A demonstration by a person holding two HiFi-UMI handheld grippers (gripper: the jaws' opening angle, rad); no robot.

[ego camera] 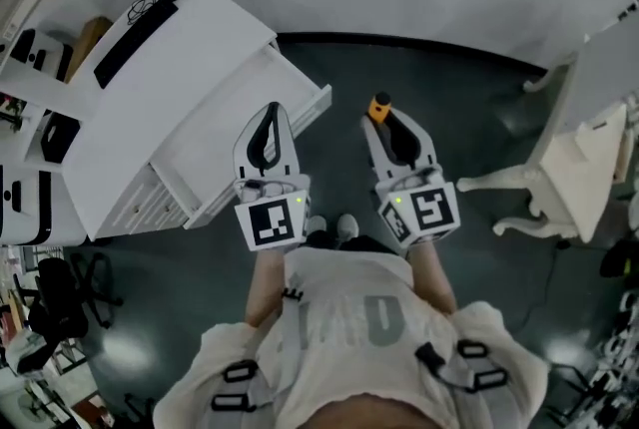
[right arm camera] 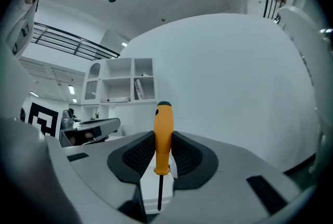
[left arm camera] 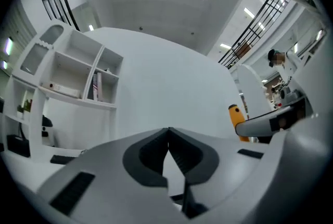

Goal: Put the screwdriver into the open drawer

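My right gripper (ego camera: 385, 121) is shut on an orange-handled screwdriver (ego camera: 379, 107); in the right gripper view the handle (right arm camera: 163, 134) stands upright between the black pads, its dark shaft (right arm camera: 159, 193) running back toward the camera. Beside it, my left gripper (ego camera: 273, 110) is shut with nothing in it, its tips meeting (left arm camera: 167, 130). In the head view it hangs over the right end of the open white drawer (ego camera: 215, 143), which is pulled out of a white cabinet (ego camera: 190, 38). Both grippers point about level toward a white wall. The left gripper view also catches the orange handle (left arm camera: 237, 120).
A long black object (ego camera: 135, 40) lies on the cabinet top. Shelves with dark items (ego camera: 40, 58) stand at far left. A white table with curved legs (ego camera: 559, 168) is at right. A black chair (ego camera: 55, 302) sits lower left on the dark floor.
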